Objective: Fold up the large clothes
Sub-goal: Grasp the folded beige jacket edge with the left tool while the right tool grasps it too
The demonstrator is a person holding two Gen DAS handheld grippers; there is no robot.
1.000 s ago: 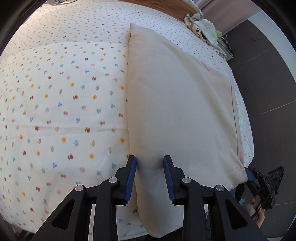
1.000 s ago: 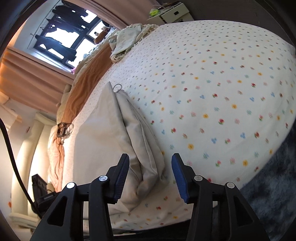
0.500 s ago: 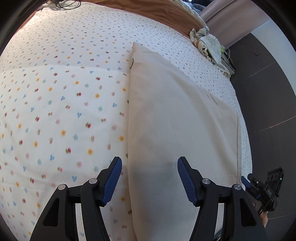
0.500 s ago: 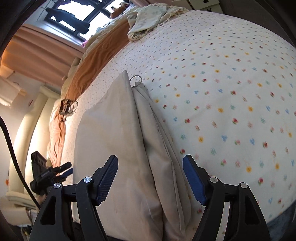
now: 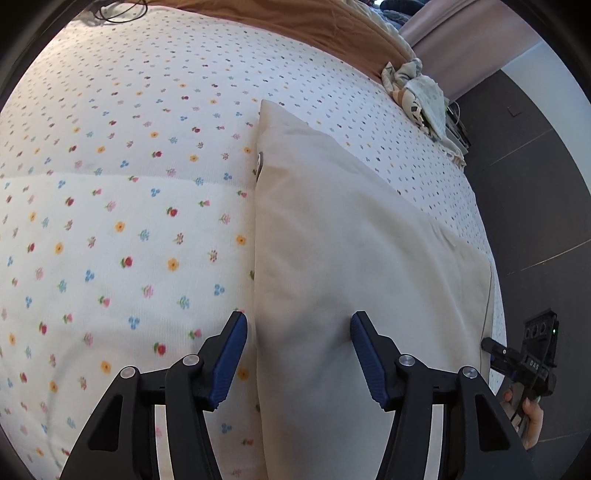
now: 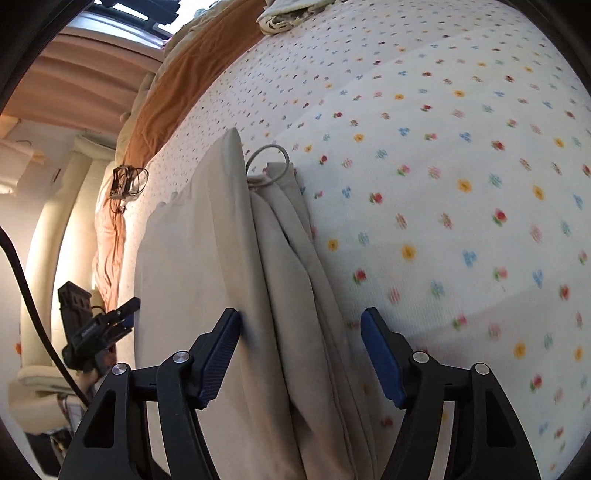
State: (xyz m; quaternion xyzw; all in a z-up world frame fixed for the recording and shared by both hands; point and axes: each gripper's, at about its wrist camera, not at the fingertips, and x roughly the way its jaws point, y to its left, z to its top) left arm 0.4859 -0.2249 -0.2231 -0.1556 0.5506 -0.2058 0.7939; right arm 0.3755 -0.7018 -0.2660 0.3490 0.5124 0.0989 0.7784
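1. beige garment (image 5: 354,258), folded into a long strip, lies flat on the bed (image 5: 122,206); one long edge runs straight up the middle of the left wrist view
2. in the right wrist view the same garment (image 6: 207,266) shows its stacked layers along the other long edge, with a looped drawcord (image 6: 266,162) sticking out at its far end
3. the bed is covered by a white sheet printed with small coloured flowers; a rust-orange blanket (image 5: 317,26) lies along its far side
4. left tool (image 5: 297,356) hangs over the near end of the garment, blue pads (image 5: 229,360) apart and closing; the left pad is over the sheet just beside the cloth's edge, the right pad over the cloth, and neither presses on the fabric
5. right tool (image 6: 300,354) straddles the layered edge, its jaws closing; the left pad (image 6: 218,352) is at the top layer and i cannot tell whether it touches, the right pad is clear of the cloth over the sheet, so nothing is gripped
6. each view catches the other tool at its margin: the right tool, with a hand (image 5: 530,417) on its grip, sits at the lower right of the left view beyond the garment's far edge
7. a crumpled pale cloth (image 5: 421,96) lies near the bed's far corner, well apart from the garment
8. a small tangle of dark cable (image 6: 125,181) rests on the blanket in the right view
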